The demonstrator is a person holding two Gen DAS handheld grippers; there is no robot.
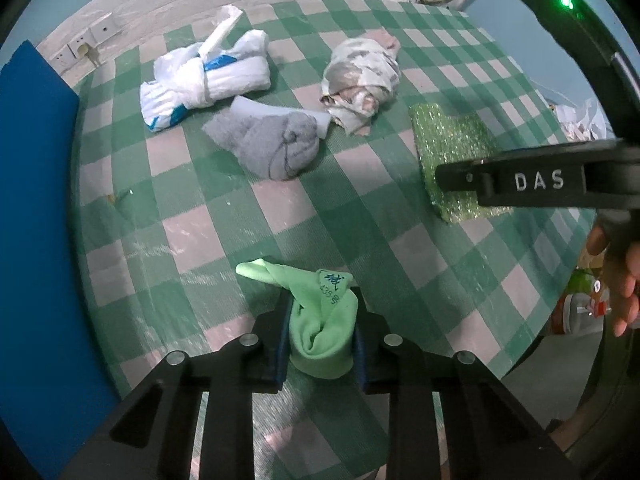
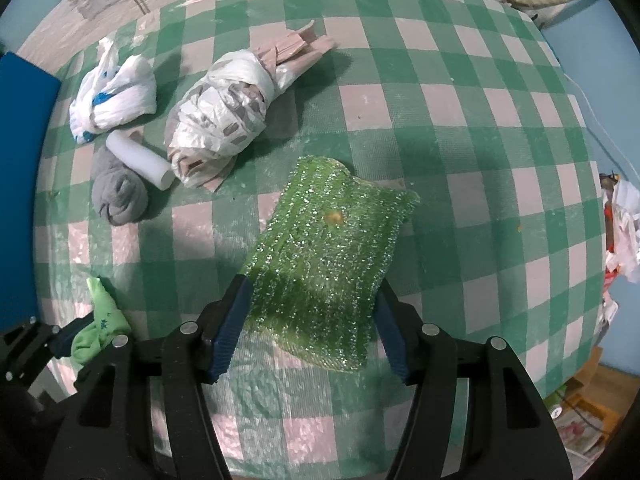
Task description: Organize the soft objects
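A light green sock [image 1: 324, 344] with blue print sits bunched between the blue pads of my left gripper [image 1: 320, 312], which is shut on it just above the checked tablecloth [image 1: 200, 232]. The right wrist view shows the same sock [image 2: 96, 328] at the lower left. A glittery green scrubbing pad [image 2: 332, 248] lies flat on the cloth. My right gripper [image 2: 312, 284] points down over its near end, open, one pad at each side edge. One finger [image 1: 520, 182] of that gripper reaches over the pad [image 1: 452, 148] in the left wrist view.
A white and blue bag bundle [image 1: 208, 80], a rolled grey sock [image 1: 272, 144] with a white foam tube [image 2: 140, 160] and a patterned plastic bundle [image 2: 224, 120] lie at the back. A blue panel [image 1: 36, 200] stands at the left; the table edge and clutter [image 2: 624, 232] are at the right.
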